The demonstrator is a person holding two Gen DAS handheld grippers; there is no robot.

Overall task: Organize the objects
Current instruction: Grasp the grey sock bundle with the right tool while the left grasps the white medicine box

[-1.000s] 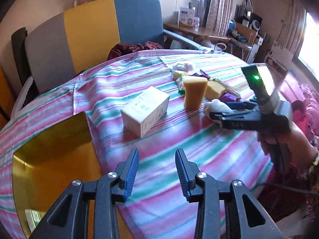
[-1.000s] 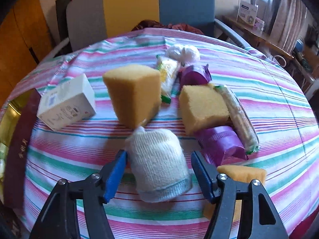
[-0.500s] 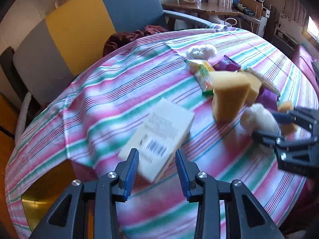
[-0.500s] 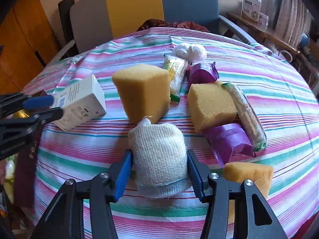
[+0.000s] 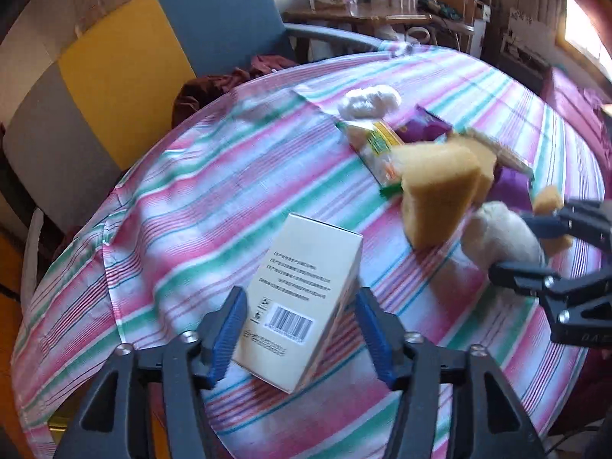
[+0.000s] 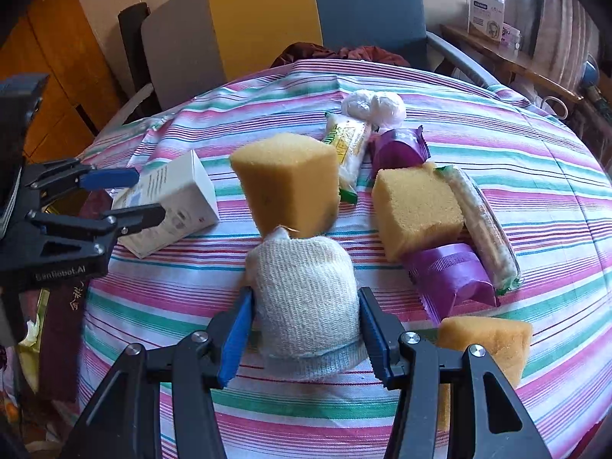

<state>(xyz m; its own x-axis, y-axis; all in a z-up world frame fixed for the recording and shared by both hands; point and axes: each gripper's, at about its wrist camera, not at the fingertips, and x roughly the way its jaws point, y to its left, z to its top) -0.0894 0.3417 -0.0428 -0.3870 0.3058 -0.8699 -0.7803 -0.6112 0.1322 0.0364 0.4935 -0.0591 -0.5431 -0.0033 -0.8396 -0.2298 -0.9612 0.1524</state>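
A white carton box lies on the striped tablecloth between the fingers of my left gripper, which is open around it; it also shows in the right wrist view. My right gripper is shut on a rolled white knitted cloth, seen in the left wrist view too. A tall yellow sponge stands just behind the cloth.
A second sponge, purple packets, a long wrapped snack, a green-yellow packet and a white bag lie beyond. A third sponge sits at the right. A chair stands behind the table.
My left gripper moved forward onto the white box, which now sits between its fingers. My right gripper closed in on the rolled cloth.
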